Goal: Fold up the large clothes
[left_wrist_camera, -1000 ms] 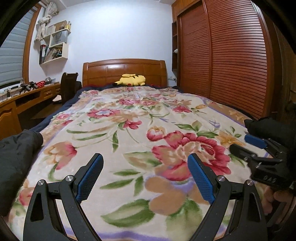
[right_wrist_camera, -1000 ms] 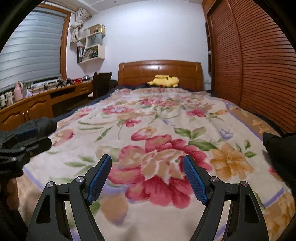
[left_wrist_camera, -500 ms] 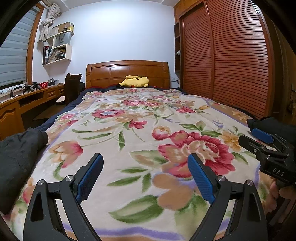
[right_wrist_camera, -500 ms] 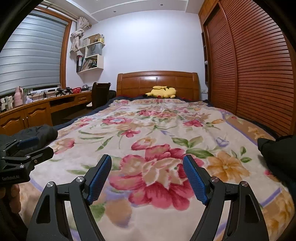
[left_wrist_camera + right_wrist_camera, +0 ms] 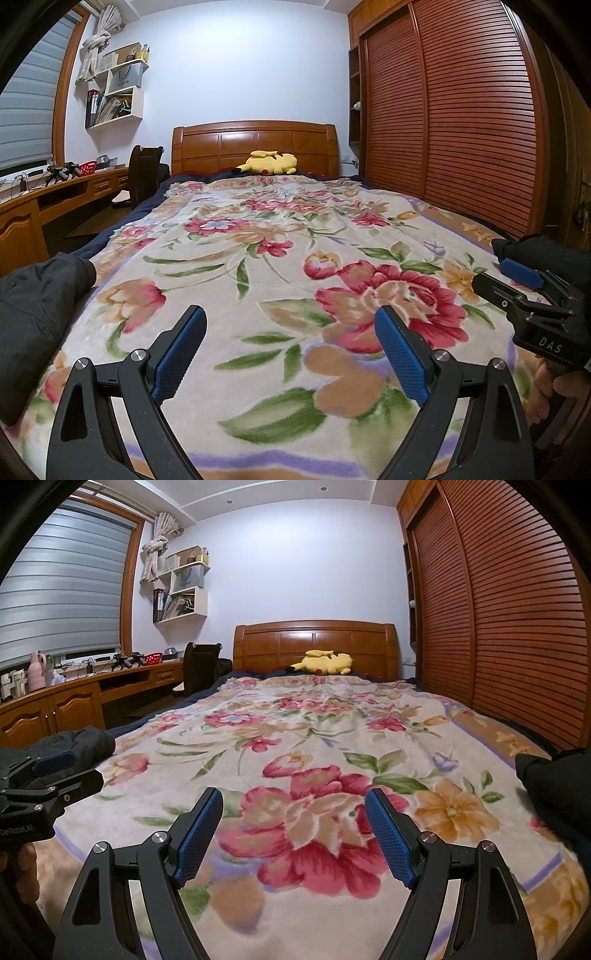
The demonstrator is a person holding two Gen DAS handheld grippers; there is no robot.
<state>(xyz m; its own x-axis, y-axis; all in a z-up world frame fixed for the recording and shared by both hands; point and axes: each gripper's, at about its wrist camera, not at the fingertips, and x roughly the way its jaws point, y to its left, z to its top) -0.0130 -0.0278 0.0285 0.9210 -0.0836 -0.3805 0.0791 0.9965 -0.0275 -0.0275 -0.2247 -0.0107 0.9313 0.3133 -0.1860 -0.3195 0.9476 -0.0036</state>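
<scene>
We hover both claws wide and empty, left claw (image 5: 288, 354) nearest the dark garment (image 5: 33, 314) at frame left, right claw (image 5: 293, 836) nearer its far end.

We are in a home bedroom. A bed (image 5: 280, 258) fills most of our view, spread with a floral blanket (image 5: 332, 760) over dark blue bedding, and ends at a wooden headboard (image 5: 255, 146). A yellow plush toy (image 5: 325, 662) lies against it. Along the right wall we see a built-in wardrobe with slatted wooden sliding doors (image 5: 461, 122). On the left a long wooden bench (image 5: 74, 698) with cupboard doors runs beneath a window covered by a striped blind (image 5: 62, 583), a dark chair (image 5: 199, 668) drawn up to it. White wall shelves (image 5: 181, 590) hold books and a bag, and a tied-back curtain (image 5: 153, 557) hangs beside them.
</scene>
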